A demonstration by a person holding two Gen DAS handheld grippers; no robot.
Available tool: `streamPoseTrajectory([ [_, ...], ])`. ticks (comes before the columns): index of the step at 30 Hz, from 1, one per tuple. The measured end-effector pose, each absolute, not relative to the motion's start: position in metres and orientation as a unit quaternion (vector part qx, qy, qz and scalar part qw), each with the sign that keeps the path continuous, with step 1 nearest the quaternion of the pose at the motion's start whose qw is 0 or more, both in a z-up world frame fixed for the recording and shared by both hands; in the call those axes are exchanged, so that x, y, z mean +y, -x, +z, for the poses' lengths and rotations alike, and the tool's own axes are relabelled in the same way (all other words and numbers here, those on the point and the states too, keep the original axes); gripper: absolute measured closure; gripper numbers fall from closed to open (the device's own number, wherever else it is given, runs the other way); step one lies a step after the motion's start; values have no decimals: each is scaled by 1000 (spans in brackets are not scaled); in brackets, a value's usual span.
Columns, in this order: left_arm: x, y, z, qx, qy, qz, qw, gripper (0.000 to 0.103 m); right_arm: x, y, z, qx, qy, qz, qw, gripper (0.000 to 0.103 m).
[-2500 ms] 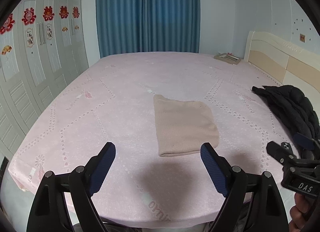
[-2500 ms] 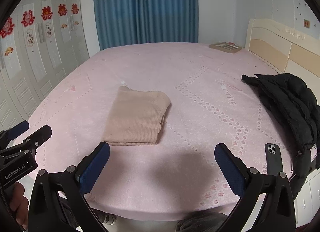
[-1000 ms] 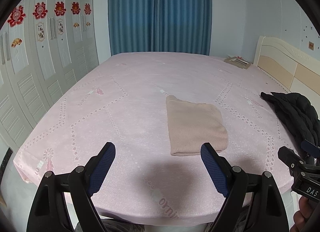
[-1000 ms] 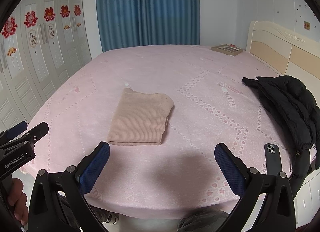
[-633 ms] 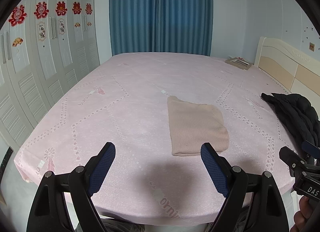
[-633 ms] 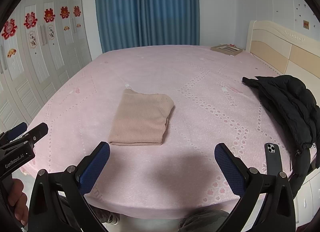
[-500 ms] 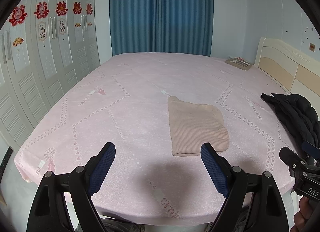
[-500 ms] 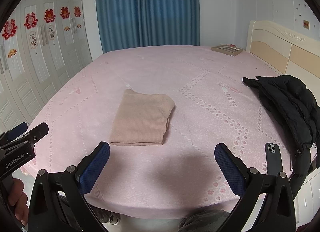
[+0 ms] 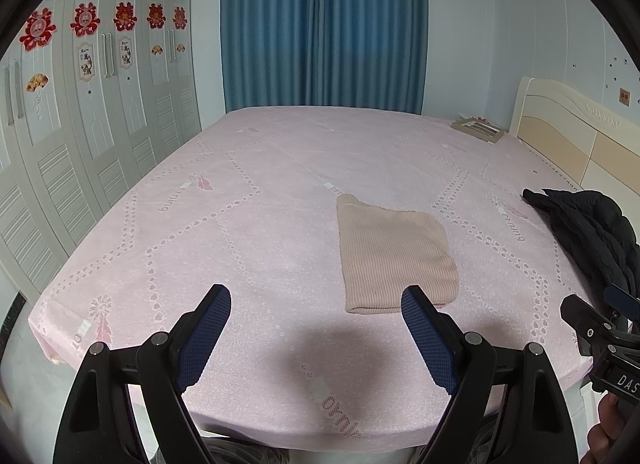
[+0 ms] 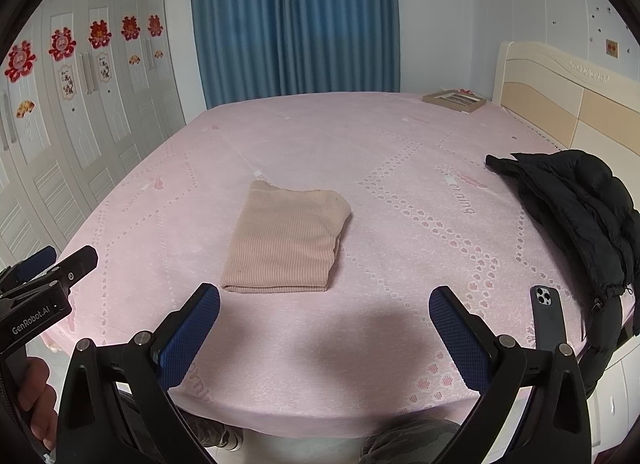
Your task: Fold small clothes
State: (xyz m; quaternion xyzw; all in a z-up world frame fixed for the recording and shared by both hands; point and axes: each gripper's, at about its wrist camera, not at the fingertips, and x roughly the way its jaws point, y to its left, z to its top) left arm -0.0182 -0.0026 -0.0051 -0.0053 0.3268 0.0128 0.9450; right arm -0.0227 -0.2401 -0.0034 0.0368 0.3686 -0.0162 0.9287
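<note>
even, soft daylight, no glare. sharp focus throughout. broad soft shadow on bed (image 9: 280,183) near its front edge in both views. strong fisheye bending; black vignette at corners.

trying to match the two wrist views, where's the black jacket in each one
Left wrist: the black jacket lies at the right edge, on the bed.
Right wrist: the jacket lies right of centre, above a phone.
Shared landmark: the folded beige sweater, left of the jacket in both.
</note>
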Motion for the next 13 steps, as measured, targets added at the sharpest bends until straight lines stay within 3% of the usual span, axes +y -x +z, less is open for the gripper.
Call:
streamPoseTrajectory([
  [13,-4,18,-5,325,6,13,946,16,-238,23,-2,367,-35,-16,929,1],
])
